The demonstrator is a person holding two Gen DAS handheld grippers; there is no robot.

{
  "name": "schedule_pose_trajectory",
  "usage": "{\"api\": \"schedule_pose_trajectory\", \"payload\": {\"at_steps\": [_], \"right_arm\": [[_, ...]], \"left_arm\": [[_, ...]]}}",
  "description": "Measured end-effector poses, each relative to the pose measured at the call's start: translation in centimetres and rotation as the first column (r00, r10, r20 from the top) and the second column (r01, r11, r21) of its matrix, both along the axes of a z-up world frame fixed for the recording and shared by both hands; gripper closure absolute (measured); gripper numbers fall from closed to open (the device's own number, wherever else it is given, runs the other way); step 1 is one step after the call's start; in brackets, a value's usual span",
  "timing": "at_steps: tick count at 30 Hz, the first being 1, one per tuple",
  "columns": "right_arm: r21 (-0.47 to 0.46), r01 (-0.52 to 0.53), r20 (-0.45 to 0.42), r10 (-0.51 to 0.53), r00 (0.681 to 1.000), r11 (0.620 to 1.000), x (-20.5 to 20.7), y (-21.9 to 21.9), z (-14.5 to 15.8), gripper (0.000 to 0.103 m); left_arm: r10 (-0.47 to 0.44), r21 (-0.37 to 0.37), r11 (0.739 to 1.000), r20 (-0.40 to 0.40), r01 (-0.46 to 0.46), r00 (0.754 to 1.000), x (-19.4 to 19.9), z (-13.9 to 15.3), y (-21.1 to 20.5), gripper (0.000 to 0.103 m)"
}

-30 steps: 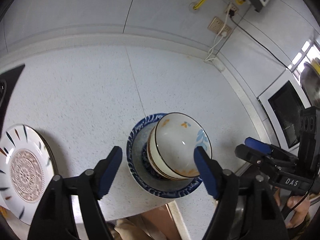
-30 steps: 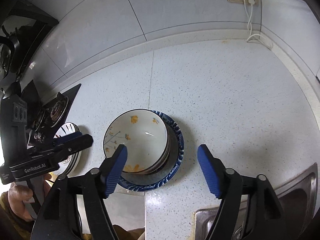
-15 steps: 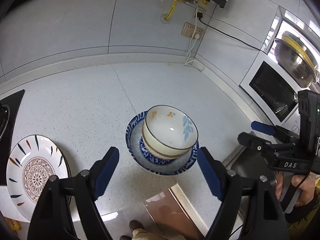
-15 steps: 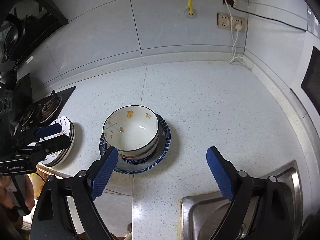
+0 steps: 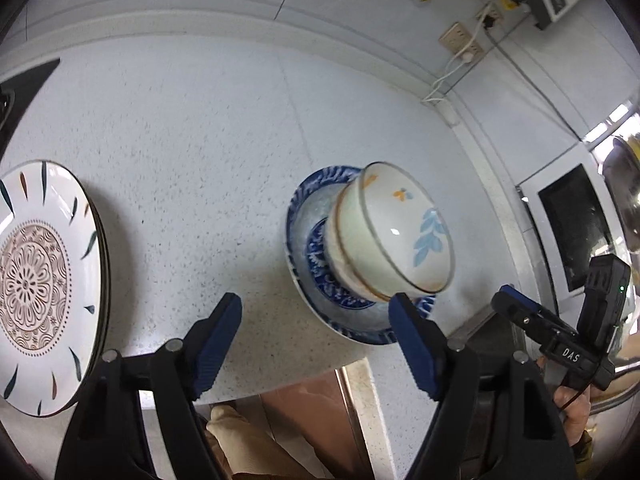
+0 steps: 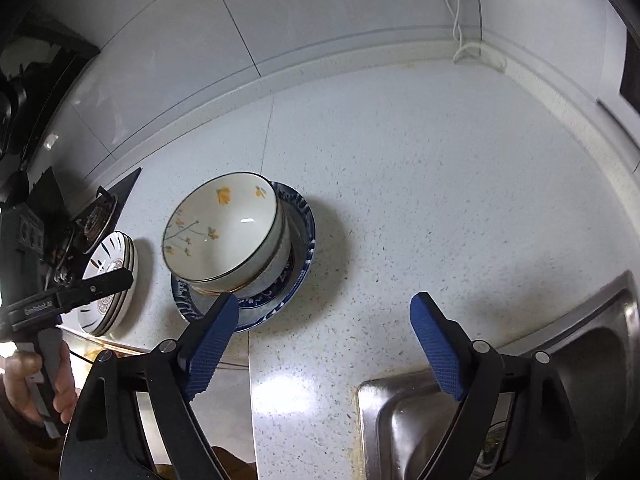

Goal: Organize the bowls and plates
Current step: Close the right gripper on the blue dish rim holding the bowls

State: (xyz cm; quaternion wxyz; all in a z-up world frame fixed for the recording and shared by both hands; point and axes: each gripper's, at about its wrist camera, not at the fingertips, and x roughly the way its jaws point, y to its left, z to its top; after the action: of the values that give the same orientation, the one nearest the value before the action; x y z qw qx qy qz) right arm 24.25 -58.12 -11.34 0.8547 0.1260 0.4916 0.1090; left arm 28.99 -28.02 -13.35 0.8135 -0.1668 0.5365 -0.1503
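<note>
1. The speckled white countertop (image 6: 420,184) is bare across its whole right half, from the blue-rimmed plate (image 6: 302,216) to the raised ledge at the back wall and the corner where a white cable (image 6: 460,36) lies.
2. Its front edge runs just below the plate; at front right the steel sink (image 6: 492,412) cuts into it, and at far left the black hob (image 6: 100,216) bounds it.
3. Stacked flower-painted bowls (image 5: 394,236) sit on the blue-rimmed plate (image 5: 316,188), which lies near the front edge in the middle of the counter.
4. A stack of patterned plates (image 5: 36,280) lies well apart to the left, next to the hob (image 5: 24,84).
5. The left gripper (image 5: 314,344) points steeply down at the counter; its jaws are closing with nothing between them, and its right finger overlaps the plate's near rim in view, contact unclear.
6. The right gripper (image 6: 320,344) also tilts steeply down, jaws closing on empty counter; its left finger sits at the plate's near rim.
7. A hand (image 6: 36,380) grips the left gripper's handle.
</note>
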Motion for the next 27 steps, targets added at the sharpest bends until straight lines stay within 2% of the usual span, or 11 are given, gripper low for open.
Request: {"api": "schedule_pose_trajectory", "payload": {"at_steps": [2, 10, 15, 21, 26, 27], "right_arm": [[0.027, -0.007, -0.022, 0.007, 1.000, 1.000, 0.9, -0.3, -0.7, 0.025], [0.118, -0.051, -0.097, 0.063, 0.993, 0.992, 3.5, -0.4, -2.7, 0.052], [0.127, -0.086, -0.125, 0.102, 0.987, 0.988, 4.7, 0.2, -3.5, 0.058], [0.121, -0.105, -0.148, 0.122, 0.981, 0.987, 5.8, 0.6, -4.1, 0.058], [0.141, -0.115, -0.171, 0.138, 0.975, 0.983, 6.4, 0.6, -5.1, 0.062], [0.148, -0.115, -0.177, 0.141, 0.974, 0.982, 6.6, 0.6, -5.3, 0.067]], "left_arm": [[0.009, -0.016, 1.000, -0.038, -0.010, 0.999, 0.7, -1.2, 0.1, 0.041], [0.025, 0.000, 1.000, -0.093, -0.025, 0.995, 2.6, -4.0, -0.1, 0.049], [0.029, 0.014, 1.000, -0.108, -0.028, 0.994, 3.7, -5.0, -0.1, 0.049], [0.040, 0.026, 0.999, -0.127, -0.037, 0.991, 4.7, -6.1, 0.3, 0.049], [0.040, 0.023, 0.999, -0.142, -0.037, 0.989, 5.3, -7.0, 0.2, 0.049], [0.041, 0.022, 0.999, -0.145, -0.039, 0.989, 5.3, -7.1, 0.1, 0.049]]}}
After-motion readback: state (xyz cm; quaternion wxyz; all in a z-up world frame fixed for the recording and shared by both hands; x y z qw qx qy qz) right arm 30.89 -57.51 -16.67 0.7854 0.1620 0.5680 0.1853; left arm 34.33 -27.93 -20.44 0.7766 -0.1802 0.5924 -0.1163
